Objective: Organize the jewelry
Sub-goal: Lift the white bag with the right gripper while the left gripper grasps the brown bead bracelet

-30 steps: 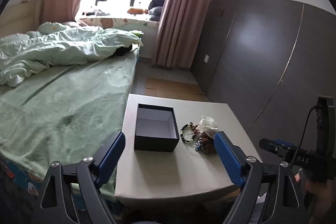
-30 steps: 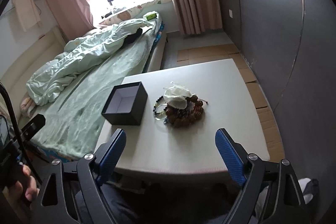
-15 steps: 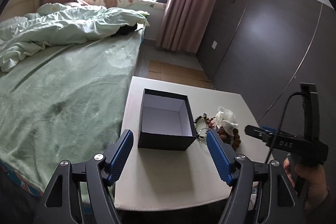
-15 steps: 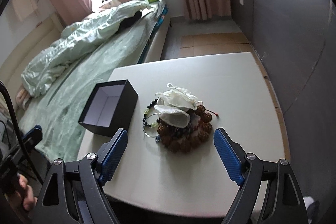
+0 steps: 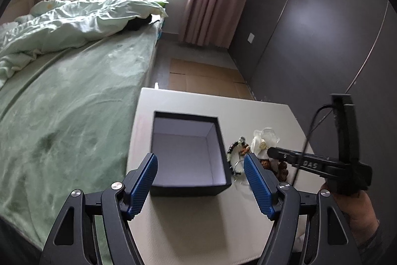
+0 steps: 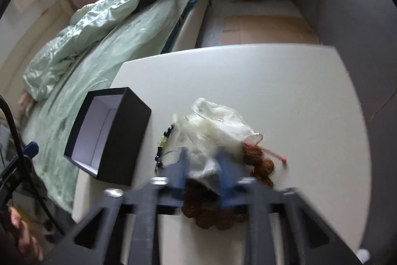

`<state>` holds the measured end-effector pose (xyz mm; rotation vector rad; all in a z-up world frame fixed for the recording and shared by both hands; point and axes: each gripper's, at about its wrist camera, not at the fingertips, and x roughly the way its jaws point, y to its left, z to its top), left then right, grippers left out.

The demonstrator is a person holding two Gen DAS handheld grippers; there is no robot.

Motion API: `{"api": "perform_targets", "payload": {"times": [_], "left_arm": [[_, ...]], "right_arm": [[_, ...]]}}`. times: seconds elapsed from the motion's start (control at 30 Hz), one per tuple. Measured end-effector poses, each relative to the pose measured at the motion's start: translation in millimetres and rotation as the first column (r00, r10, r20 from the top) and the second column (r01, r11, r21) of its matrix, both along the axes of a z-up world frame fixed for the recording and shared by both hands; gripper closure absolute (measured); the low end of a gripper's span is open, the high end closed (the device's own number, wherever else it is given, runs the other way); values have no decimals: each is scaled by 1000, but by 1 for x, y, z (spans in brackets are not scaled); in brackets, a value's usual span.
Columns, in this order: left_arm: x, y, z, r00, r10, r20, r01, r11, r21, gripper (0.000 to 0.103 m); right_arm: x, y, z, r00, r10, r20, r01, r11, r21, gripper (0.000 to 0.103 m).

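Observation:
An open black box (image 5: 188, 155) with a pale lining stands on the white table (image 5: 198, 227); it also shows in the right wrist view (image 6: 109, 138). To its right lies a jewelry pile: a clear plastic bag (image 6: 215, 133), brown bead bracelets (image 6: 213, 210), a dark and green bead string (image 6: 165, 140). My left gripper (image 5: 201, 180) is open, its fingers on either side of the box's near wall. My right gripper (image 6: 203, 173) is blurred, its blue fingers closing around the bag's lower part; the pile also shows in the left wrist view (image 5: 263, 143).
A bed (image 5: 69, 101) with a green sheet and a crumpled duvet runs along the table's left side. A dark grey wall (image 5: 322, 46) stands on the right. Cardboard sheets (image 5: 206, 76) lie on the floor beyond the table.
Both grippers moved forward and down. The left now brackets the box. The right reached the jewelry pile and its fingers narrowed from wide open to close around the bag.

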<state>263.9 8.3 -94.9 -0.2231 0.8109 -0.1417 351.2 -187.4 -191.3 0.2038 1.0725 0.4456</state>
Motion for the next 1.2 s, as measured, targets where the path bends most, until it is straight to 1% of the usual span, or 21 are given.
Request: {"api": "perform_targets", "payload": {"times": [0.1,0.2,0.3,0.43,0.53,0.6,0.67,0.8,0.9,0.97,1.13,1.2], "left_arm": [[11,-13,1,1000,-30,-3,30,1000,-9,30],[23,-28,-1,998,-68,-17,69,998,1,30],[30,-41,-4,994,-101,-28,101,995,8,30],[38,-60,-8,989,-144,-42,146,989,37,30],[44,-78,-9,980,-193,-54,196,978,64,30],[50,-93,-12,970,-236,-62,240,968,77,30],[57,-104,-17,961,-263,-84,270,959,90,39],[67,-125,-38,935,-317,-157,335,937,104,46],[73,-133,-56,920,-328,-212,360,924,131,51],[77,-136,-65,914,-328,-240,366,921,135,59],[87,-140,-82,900,-329,-287,381,913,146,60],[88,-138,-85,901,-321,-291,374,916,149,78]], "right_arm": [[0,-13,13,999,-31,44,28,997,76,98],[0,-29,20,996,-70,46,62,984,167,98],[-3,-40,22,993,-108,50,96,976,193,98],[-9,-58,36,983,-163,82,139,961,240,98],[-14,-74,48,970,-213,114,179,951,253,98],[-15,-84,53,961,-247,121,208,940,269,98],[-15,-93,53,956,-272,109,232,930,286,98],[-13,-106,48,951,-301,67,266,910,318,98],[-11,-110,46,948,-312,55,280,905,321,98],[-12,-113,46,946,-318,54,285,902,323,98],[-12,-116,45,944,-328,42,296,895,333,98],[-12,-116,45,943,-331,39,300,893,335,98]]}}
